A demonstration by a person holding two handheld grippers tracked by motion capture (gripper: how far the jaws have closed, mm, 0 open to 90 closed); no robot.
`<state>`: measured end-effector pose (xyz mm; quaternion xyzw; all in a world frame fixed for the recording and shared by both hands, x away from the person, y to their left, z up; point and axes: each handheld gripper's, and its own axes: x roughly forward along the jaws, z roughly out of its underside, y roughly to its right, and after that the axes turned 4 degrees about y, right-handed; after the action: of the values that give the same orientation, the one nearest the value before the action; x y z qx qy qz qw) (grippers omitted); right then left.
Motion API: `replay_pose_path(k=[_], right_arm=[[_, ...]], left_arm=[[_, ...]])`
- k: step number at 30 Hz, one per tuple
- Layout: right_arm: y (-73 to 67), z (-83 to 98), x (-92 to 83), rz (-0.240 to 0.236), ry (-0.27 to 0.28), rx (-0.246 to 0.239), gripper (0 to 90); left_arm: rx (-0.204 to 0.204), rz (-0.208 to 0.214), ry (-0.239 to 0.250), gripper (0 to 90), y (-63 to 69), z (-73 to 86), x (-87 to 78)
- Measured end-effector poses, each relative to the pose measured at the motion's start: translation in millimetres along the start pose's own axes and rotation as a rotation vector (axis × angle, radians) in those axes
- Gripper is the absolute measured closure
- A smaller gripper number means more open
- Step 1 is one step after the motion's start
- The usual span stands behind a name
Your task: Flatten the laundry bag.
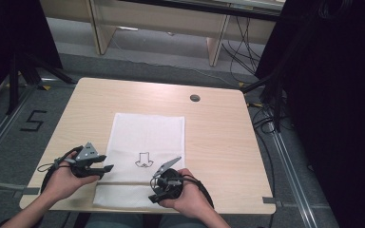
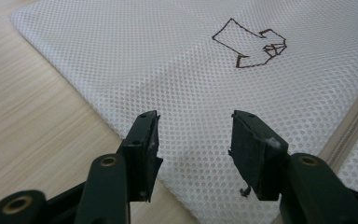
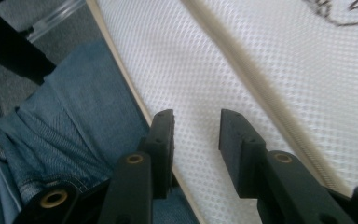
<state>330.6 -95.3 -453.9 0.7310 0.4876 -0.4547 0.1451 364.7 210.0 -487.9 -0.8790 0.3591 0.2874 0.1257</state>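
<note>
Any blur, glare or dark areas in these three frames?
High view: evenly lit, no glare on the light wooden table, black corners at both upper sides. Left gripper view: white mesh bag sharp, its far edge soft. Right gripper view: the bag's mesh and beige trim strip are smeared, black fingers crisper.

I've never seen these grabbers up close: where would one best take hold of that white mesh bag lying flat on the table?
Probably at an edge or corner, coming in low from the side. The mesh bag lies flat on the table, so its middle offers nothing to pinch. The left gripper stands open by the bag's left edge, the right gripper open over its near edge, which hangs slightly past the table's rim and lets a jaw slip underneath.
</note>
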Motion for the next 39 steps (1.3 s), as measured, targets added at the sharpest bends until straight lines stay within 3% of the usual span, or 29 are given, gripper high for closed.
replay_pose_path(k=[4, 9, 11, 13, 17, 19, 22, 29, 30, 31, 32, 33, 36, 39], right_arm=[[10.2, 0.4, -7.7, 0.037, 0.015, 0.054, 69.5], [31.3, 6.1, -17.2, 0.13, -0.011, 0.081, 89.3], [38.6, 8.4, -19.6, 0.143, -0.023, 0.116, 90.0], [44.2, 11.1, -21.1, 0.165, -0.031, 0.159, 90.0], [52.8, 15.3, -21.1, 0.2, -0.053, 0.165, 90.0], [53.2, 16.7, -20.1, 0.202, -0.066, 0.196, 90.0], [56.6, 18.1, -18.0, 0.219, -0.071, 0.175, 90.0], [63.4, 20.9, -8.5, 0.235, -0.113, 0.177, 90.0], [63.8, 21.1, -6.2, 0.236, -0.126, 0.19, 90.0], [65.1, 21.3, -4.8, 0.234, -0.129, 0.184, 90.0], [65.5, 21.1, -3.9, 0.229, -0.132, 0.183, 90.0], [64.0, 20.4, -3.2, 0.236, -0.136, 0.203, 90.0], [66.9, 19.4, -3.1, 0.249, -0.138, 0.172, 90.0], [68.1, 19.4, -3.3, 0.252, -0.138, 0.181, 90.0]], left_arm=[[-0.001, 0.006, 0.005, 53.6, -1.2, -0.1, -3.4], [-0.018, 0.057, 0.011, 62.8, 1.8, 0.2, -11.7], [0.02, 0.093, 0.009, 73.2, 4.8, -1.2, -16.1], [0.001, 0.108, -0.004, 78.7, 9.3, -2.1, -16.8], [-0.015, 0.18, -0.03, 83.8, 19.5, -2.4, -12.6], [-0.002, 0.201, -0.058, 85.6, 25.5, -2.5, -9.4], [0.045, 0.235, -0.115, 86.3, 32.2, -2.7, -4.3], [0.112, 0.223, -0.221, 86.4, 39.3, 0.3, 10.8], [0.154, 0.226, -0.25, 86.5, 37.5, -0.9, 11.4], [0.172, 0.222, -0.25, 86.5, 37.3, -1.5, 12.0], [0.159, 0.221, -0.251, 86.4, 37.9, -1.6, 13.6], [0.134, 0.21, -0.223, 86.4, 40.3, -1.1, 15.2], [0.126, 0.201, -0.226, 86.2, 39.8, -2.5, 18.7], [0.131, 0.186, -0.221, 86.2, 39.4, -4.8, 21.9]])
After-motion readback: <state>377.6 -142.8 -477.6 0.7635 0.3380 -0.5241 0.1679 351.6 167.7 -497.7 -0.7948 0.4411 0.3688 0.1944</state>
